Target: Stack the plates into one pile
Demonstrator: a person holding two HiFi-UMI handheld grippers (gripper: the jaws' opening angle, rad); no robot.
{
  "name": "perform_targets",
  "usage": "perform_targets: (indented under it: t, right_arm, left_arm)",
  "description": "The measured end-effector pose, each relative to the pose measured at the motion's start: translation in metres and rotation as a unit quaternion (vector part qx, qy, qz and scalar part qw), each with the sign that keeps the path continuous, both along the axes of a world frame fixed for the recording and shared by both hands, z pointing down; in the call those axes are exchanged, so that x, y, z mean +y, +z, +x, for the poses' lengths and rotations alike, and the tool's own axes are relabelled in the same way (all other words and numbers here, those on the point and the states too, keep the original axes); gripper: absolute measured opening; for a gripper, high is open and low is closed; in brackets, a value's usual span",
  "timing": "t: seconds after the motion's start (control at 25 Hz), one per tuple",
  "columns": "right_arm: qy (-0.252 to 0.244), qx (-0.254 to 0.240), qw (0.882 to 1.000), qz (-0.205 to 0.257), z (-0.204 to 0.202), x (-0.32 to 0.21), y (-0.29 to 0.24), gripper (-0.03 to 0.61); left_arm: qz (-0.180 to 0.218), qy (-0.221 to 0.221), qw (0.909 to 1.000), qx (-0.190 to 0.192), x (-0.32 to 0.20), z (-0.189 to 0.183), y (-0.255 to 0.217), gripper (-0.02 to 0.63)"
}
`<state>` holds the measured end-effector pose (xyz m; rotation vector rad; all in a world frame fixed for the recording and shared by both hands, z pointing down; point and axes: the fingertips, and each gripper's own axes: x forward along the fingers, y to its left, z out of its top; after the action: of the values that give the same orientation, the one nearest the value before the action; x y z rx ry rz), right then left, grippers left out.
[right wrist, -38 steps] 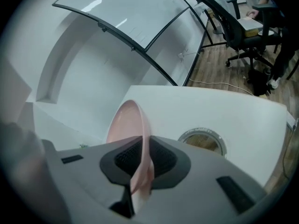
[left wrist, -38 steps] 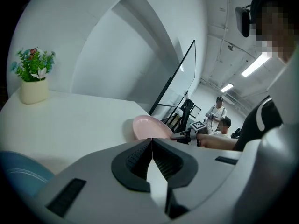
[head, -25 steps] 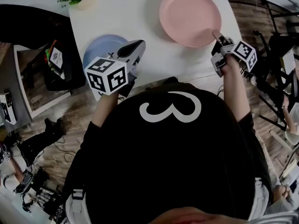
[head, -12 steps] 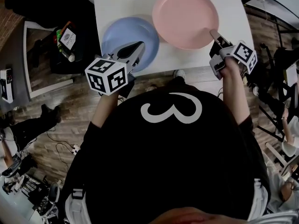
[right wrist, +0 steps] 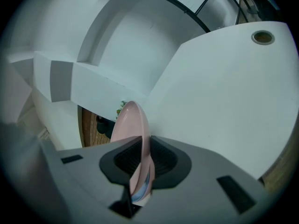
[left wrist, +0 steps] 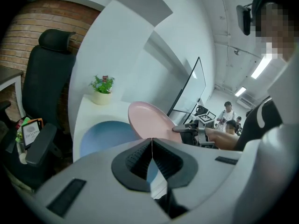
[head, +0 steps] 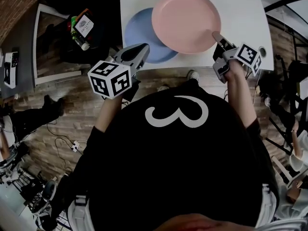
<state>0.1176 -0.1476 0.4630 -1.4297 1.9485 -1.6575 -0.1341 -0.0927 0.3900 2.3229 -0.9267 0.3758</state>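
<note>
Pinching the pink plate (head: 185, 20) by its near rim, the right gripper (head: 217, 36) holds it partly over the blue plate (head: 139, 32) on the white table (head: 240, 4), so it can go on top; its jaws have just opened a tiny bit, rim between them. The left gripper (head: 144, 47) is closed on nothing, waiting out of the way.

Left hand-held gripper (head: 140, 51) at ten o'clock points toward one o'clock, jaws together and empty. Right hand-held gripper (head: 216, 35) at two o'clock pinches the pink plate (head: 185, 20) by its rim, its jaws having just eased slightly wider.
</note>
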Motion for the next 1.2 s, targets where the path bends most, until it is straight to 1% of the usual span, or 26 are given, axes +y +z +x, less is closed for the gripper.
perform_targets:
  t: [0.2, 0.56, 0.76, 1.0, 1.2]
  right_arm:
    - [-0.022, 0.001, 1.0, -0.006, -0.038, 0.001, 0.006, 0.064]
    - [-0.055, 0.011, 0.998, -0.023, -0.088, 0.003, 0.022, 0.067]
    - [-0.068, 0.011, 0.997, -0.033, -0.101, 0.006, 0.032, 0.069]
    - [-0.076, 0.021, 0.996, -0.045, -0.119, 0.008, 0.046, 0.072]
    - [-0.071, 0.027, 0.996, -0.044, -0.116, 0.005, 0.045, 0.072]
  left_arm:
    - [-0.005, -0.018, 0.9998, -0.001, 0.011, -0.031, 0.002, 0.017]
    - [-0.01, -0.038, 0.9992, 0.003, 0.016, -0.073, 0.007, 0.017]
    - [-0.016, -0.048, 0.9987, 0.004, 0.024, -0.083, 0.011, 0.017]
    - [-0.024, -0.061, 0.9978, 0.008, 0.031, -0.105, 0.02, 0.017]
    - [-0.026, -0.065, 0.9975, 0.009, 0.033, -0.108, 0.02, 0.017]
